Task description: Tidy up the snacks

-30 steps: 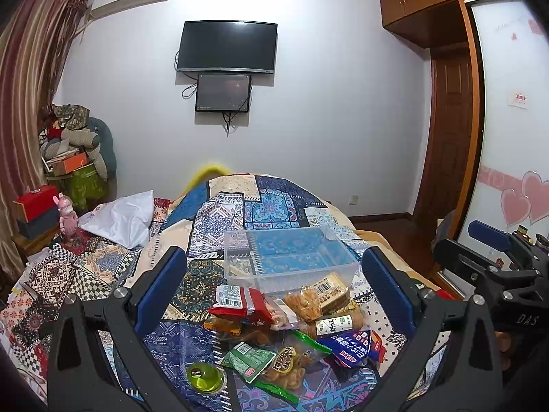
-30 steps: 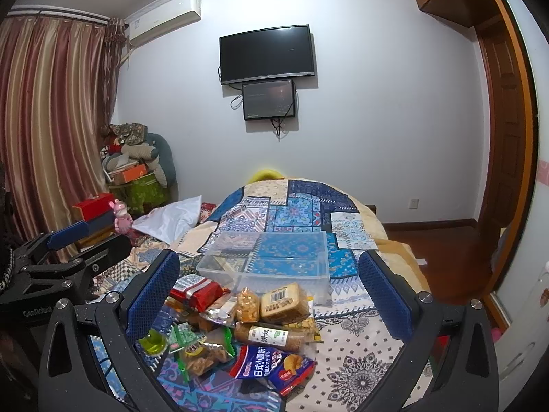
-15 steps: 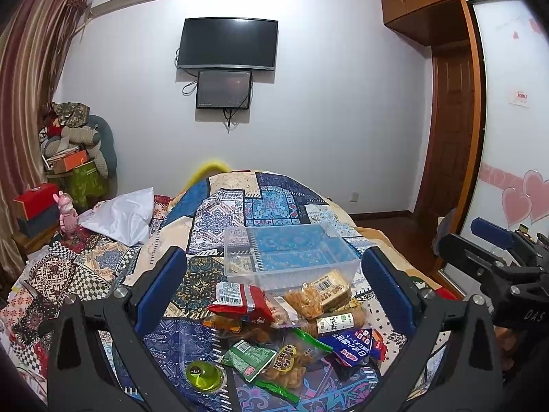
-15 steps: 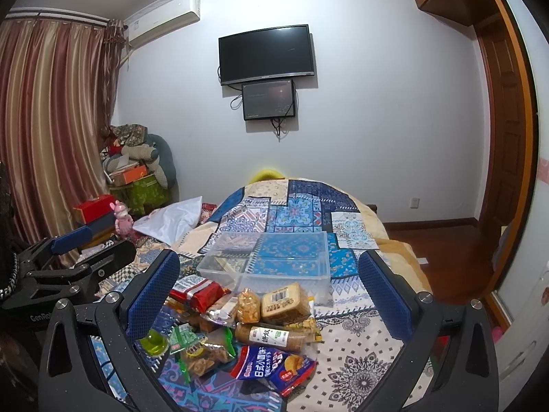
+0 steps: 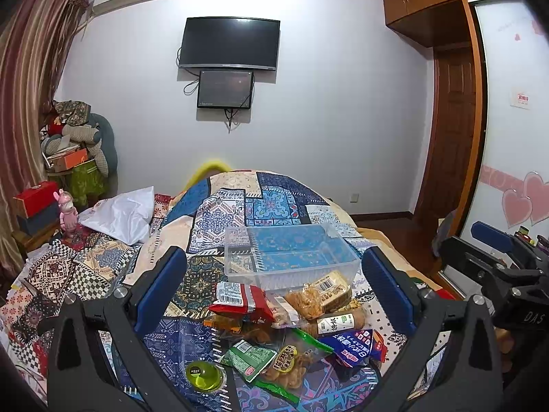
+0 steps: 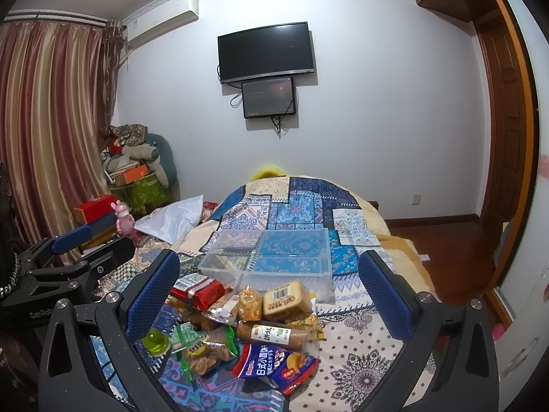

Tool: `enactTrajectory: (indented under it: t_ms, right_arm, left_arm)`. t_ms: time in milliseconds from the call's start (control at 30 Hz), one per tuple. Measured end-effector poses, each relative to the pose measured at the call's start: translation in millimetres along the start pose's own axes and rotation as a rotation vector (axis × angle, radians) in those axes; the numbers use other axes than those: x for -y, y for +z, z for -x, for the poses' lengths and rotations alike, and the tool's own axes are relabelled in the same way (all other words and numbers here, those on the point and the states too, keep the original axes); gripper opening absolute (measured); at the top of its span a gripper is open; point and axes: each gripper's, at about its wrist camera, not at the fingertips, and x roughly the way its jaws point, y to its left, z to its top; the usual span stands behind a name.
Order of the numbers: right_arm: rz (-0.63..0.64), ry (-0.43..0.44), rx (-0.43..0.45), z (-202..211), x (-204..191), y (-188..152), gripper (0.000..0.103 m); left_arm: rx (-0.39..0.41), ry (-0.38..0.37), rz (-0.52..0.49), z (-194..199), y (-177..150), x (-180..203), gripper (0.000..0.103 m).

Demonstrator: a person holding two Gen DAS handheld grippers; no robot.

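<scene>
On the patchwork bedspread (image 5: pixel 219 213), a clear plastic bin (image 5: pixel 291 254) sits with nothing in it, and every snack lies in a loose heap on the side of the bin nearest the cameras. Touching the bin's near wall are a red packet (image 5: pixel 243 304) with a white barcode label and a tan biscuit pack (image 5: pixel 331 290), with a clear bag of golden puffs (image 5: pixel 303 305) between them. Nearer than those, farther from the bin, lies a long brown biscuit roll (image 6: pixel 271 334) with a white and green label, then a blue packet (image 6: pixel 271 364) with white lettering and a green-edged bag of brown pieces (image 5: pixel 284 364). A small green jelly cup (image 5: pixel 204 376) sits apart at the heap's left edge, the item farthest from the bin on that side. The left gripper (image 5: pixel 274 288) hovers over the heap with its blue-padded fingers (image 5: pixel 161 285) spread wide, grasping nothing, the bin and most of the snacks framed between them. The right gripper (image 6: pixel 267 292) hangs likewise, fingers wide apart and empty, just in front of the bin. Each gripper shows at the edge of the other's view, the left one (image 6: pixel 68 264) to the bin's left, the right one (image 5: pixel 497 261) to its right. Behind the bin, on the far wall, hang a dark television (image 5: pixel 230 43) and a smaller screen (image 5: pixel 224 89) below it.
</scene>
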Motion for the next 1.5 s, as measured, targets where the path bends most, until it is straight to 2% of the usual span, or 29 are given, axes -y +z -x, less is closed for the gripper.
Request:
enactTrajectory:
  t_ms: [967,1100,1233,1300,1500]
  right_arm:
    - [-0.028,0.022,-0.048,-15.8,6.6,-6.8,0.103]
    - [-0.041,0.025,-0.098,-28.3,12.0,-13.1,0.103]
    - [-0.028,0.015,-0.164,-42.4,18.1,-25.3,0.103]
    - [-0.02,0.008,-0.191,-47.1,21.8,-32.6,0.103]
    - [-0.015,-0.001,-0.298,-67.3,32.4,-52.8,0.103]
  left_arm:
    - [-0.028,-0.002,0.001,-12.0,-7.9,-5.5,0.103]
    - [-0.058,-0.009,0.025,-21.7,-13.0,-14.9,0.103]
    - [-0.088,0.02,0.027,-33.1,-21.2,-23.8,0.101]
    - [-0.109,0.031,0.027,-39.7,-26.0,-29.2,0.094]
    - [-0.226,0.056,0.043,-66.9,-50.3,-49.5,0.084]
